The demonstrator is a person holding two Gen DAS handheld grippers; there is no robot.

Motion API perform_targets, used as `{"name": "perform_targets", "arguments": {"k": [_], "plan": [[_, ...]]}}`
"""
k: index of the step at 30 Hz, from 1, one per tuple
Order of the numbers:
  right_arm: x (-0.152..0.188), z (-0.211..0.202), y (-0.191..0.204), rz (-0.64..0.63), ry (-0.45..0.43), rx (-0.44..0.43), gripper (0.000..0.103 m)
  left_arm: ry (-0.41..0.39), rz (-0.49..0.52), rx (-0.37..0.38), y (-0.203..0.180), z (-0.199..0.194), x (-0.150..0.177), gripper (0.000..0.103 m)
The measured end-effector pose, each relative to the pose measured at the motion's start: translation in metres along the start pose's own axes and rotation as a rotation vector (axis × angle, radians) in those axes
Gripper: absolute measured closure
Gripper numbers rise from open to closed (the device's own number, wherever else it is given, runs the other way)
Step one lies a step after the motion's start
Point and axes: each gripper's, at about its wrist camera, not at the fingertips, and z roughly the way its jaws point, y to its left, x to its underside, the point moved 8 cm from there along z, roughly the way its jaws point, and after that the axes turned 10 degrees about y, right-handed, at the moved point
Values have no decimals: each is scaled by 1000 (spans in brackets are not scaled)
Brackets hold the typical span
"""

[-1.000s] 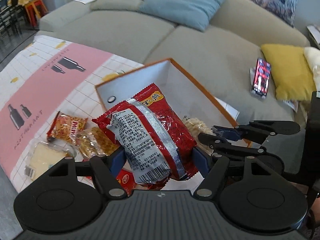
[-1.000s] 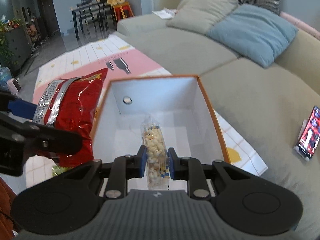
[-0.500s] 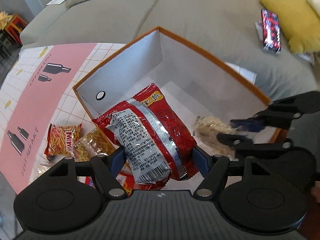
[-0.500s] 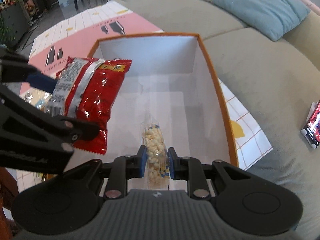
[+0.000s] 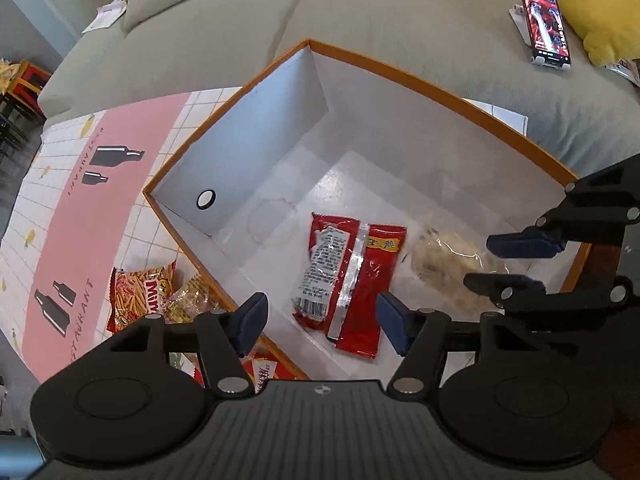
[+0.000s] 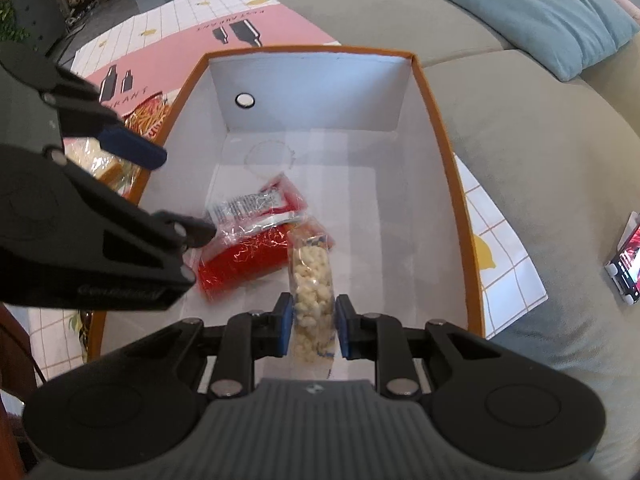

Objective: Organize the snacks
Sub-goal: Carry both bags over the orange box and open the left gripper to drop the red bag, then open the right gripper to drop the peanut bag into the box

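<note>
The box (image 5: 440,92), white inside with an orange rim, sits on a pink and white checked mat (image 5: 80,208) next to a grey sofa (image 5: 400,20). A red bag (image 5: 352,280) lies flat on the box floor, printed back and silver seam facing up, near the middle. The left gripper (image 5: 320,320) hangs above the box with its blue pads on either side of the red bag but clear of it; its jaws stand wide and are closing, with nothing pressed between them. The right gripper (image 6: 314,326) points down into the box, jaws drawn in narrow and clamped on a clear popcorn pack (image 6: 312,292), which stands on end just beside the red bag; the right wrist view shows its far end against the bag's edge, though whether they touch is unclear. A round hole (image 5: 206,199) marks the box's short wall. Outside the box, just beyond its left wall, more snacks lie on the mat: a red-and-yellow sticks bag (image 5: 140,296) and a clear cracker pack (image 5: 192,304) touching it. A phone (image 5: 543,20) lies on the sofa well beyond the box, beside a yellow cushion (image 5: 600,12).
</note>
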Motion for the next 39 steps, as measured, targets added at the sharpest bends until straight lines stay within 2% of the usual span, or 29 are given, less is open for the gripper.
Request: {"name": "perform_targets", "arguments": {"k": [4,13,19,25,31,39], "plan": [[1,-1,3,1,2,-10,81,-15,-10,-12,4,-7,2,29],[5,-3,24,51,38,-134,79,-69,-51,-51,17,-34,19,29],[6,-17,36,34,10,-117,73,-99,-96,-69,29,-49,36,29],[4,-42,48,13,-60,-90,67,-140,-141,-71,38,-72,56,29],[3,-65,69,32,-136,-106,66,-187,-203,-62,48,-93,77,29],[7,-87,103,76,-302,-111,67,-221,-326,-57,70,-99,116,29]]}}
